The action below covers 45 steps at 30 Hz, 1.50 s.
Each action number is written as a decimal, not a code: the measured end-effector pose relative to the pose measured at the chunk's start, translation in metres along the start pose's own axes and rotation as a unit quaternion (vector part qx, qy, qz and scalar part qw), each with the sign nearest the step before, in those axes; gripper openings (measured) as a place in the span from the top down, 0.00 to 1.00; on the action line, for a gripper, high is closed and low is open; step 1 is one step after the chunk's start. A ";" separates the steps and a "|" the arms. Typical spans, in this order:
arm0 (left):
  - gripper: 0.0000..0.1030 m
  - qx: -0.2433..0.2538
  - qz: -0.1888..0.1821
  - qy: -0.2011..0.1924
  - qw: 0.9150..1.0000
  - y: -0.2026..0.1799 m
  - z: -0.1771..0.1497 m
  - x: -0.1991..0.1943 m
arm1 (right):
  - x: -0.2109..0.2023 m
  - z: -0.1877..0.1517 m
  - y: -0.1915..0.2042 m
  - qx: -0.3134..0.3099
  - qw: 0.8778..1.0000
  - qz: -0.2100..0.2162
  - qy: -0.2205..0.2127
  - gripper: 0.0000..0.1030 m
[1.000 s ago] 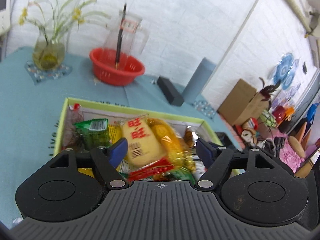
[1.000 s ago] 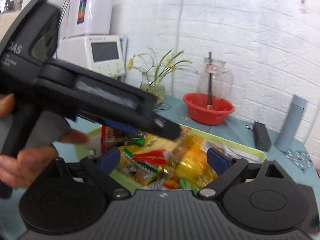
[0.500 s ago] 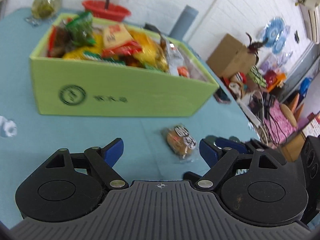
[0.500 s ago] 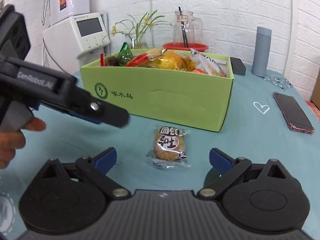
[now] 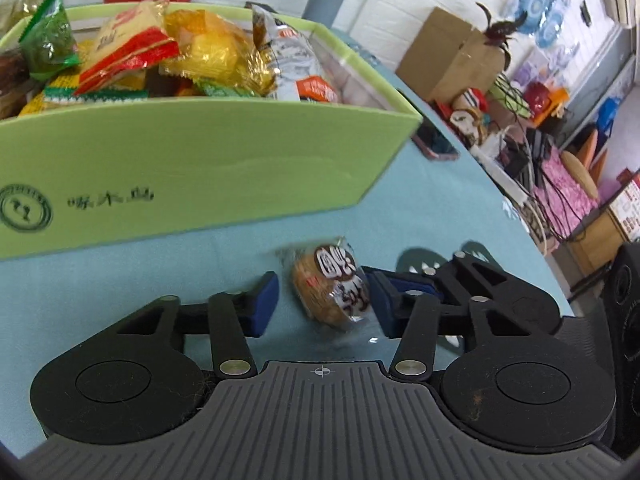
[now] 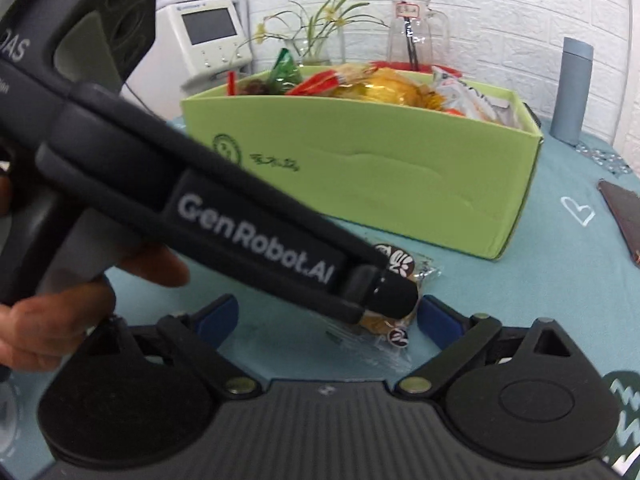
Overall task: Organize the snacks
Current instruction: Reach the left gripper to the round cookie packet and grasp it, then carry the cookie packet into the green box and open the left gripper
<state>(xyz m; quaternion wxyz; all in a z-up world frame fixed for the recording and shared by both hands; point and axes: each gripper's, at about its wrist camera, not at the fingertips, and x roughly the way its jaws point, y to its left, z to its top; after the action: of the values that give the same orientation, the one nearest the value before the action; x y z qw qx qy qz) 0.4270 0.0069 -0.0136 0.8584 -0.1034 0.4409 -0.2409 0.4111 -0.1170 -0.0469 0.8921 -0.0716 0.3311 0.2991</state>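
moved: left claw (image 5: 324,304) dropped down around the cookie (image 5: 330,286) since half a second ago
left claw: spread wide, not gripping
right claw (image 6: 326,316): released too
cookie: on bench (image 5: 120,280), just in front of the box (image 5: 200,172)

Matt green cardboard box (image 5: 208,168), glossy clear plastic snack wrapper (image 5: 332,288), matt teal cloth tablecloth (image 5: 432,208), ribbed black plastic left gripper (image 5: 324,302)

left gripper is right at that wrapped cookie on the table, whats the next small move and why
Probably close the left gripper on the wrapped cookie. Its jaws are open and the cookie lies on the teal tablecloth between the blue fingers, nearer the right one, in front of the green box. The right gripper is open just behind it, so closing gently seems safest before lifting.
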 end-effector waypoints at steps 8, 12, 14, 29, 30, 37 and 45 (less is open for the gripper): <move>0.76 -0.003 0.014 -0.007 1.000 0.002 -0.064 -0.055 | -0.031 -0.028 0.071 -0.038 0.999 0.032 0.008 0.05; 0.65 -0.002 0.021 -0.015 1.000 0.003 -0.087 -0.077 | -0.042 -0.038 0.093 -0.048 0.998 0.036 0.004 0.03; 0.57 -0.005 0.030 -0.026 0.999 0.005 -0.089 -0.083 | -0.047 -0.038 0.094 -0.040 0.999 0.019 -0.002 0.03; 0.88 -0.008 0.013 -0.039 0.999 0.010 -0.065 -0.076 | -0.042 -0.010 0.071 -0.026 1.000 0.003 -0.010 0.39; 0.88 -0.009 0.012 -0.044 0.999 0.010 -0.056 -0.077 | -0.042 -0.002 0.069 -0.034 0.999 -0.003 -0.018 0.39; 0.90 0.023 0.011 -0.127 0.992 0.000 0.042 -0.089 | -0.038 0.078 0.030 -0.067 0.992 -0.033 -0.099 0.38; 0.91 0.032 0.043 -0.124 0.991 0.017 0.122 -0.028 | 0.025 0.119 -0.030 -0.034 0.996 -0.044 -0.067 0.37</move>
<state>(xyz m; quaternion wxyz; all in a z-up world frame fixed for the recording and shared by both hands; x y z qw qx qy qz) 0.5171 0.0310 0.0719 0.9188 -0.0858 0.3276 -0.2027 0.5085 -0.0904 0.0270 0.9218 -0.0961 0.2565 0.2744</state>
